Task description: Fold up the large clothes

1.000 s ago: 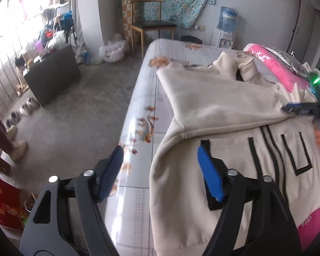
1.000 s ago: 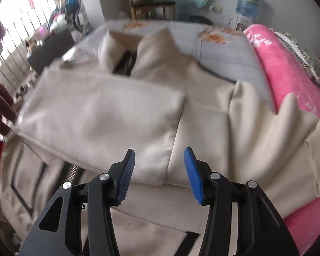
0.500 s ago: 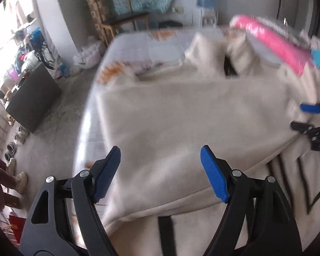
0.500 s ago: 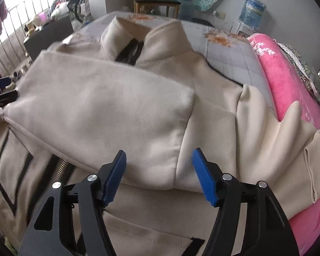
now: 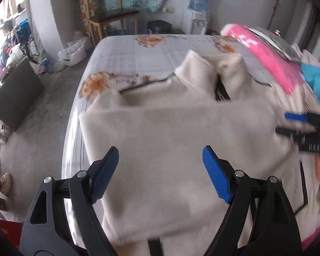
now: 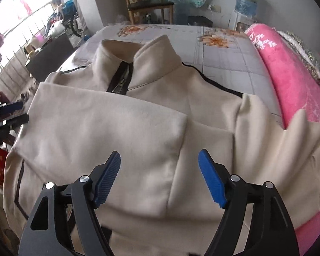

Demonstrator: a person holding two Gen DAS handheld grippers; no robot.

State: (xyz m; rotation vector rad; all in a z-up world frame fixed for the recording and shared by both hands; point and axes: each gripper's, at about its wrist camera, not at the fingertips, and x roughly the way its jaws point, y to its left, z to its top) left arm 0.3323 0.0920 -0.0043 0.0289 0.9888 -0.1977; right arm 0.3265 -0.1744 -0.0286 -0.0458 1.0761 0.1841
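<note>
A cream zip-up jacket point(image 6: 202, 98) with black trim and a stand collar point(image 6: 155, 55) lies face up on the bed. One sleeve point(image 6: 106, 123) is folded flat across its chest. The other sleeve point(image 6: 288, 149) spreads right onto a pink blanket. My left gripper point(image 5: 160, 149) hovers over the folded sleeve point(image 5: 170, 132), jaws opening, with only cloth below them. My right gripper point(image 6: 159, 152) hangs above the sleeve's cuff end, jaws also opening and gripping nothing. Each gripper shows at the edge of the other view: the right gripper point(image 5: 296, 123), the left gripper point(image 6: 10, 113).
The bed has a grey flowered sheet point(image 5: 138, 59). A rolled pink blanket point(image 6: 298, 81) runs along its right side. Beyond the bed stand a wooden chair point(image 5: 115, 19) and a water dispenser point(image 5: 199, 0). A dark box point(image 5: 15, 93) and shoes are on the floor to the left.
My left gripper swung from the bed's left edge to over the folded sleeve. The right gripper's jaws spread wider and it drew back slightly. The sleeve lies still.
</note>
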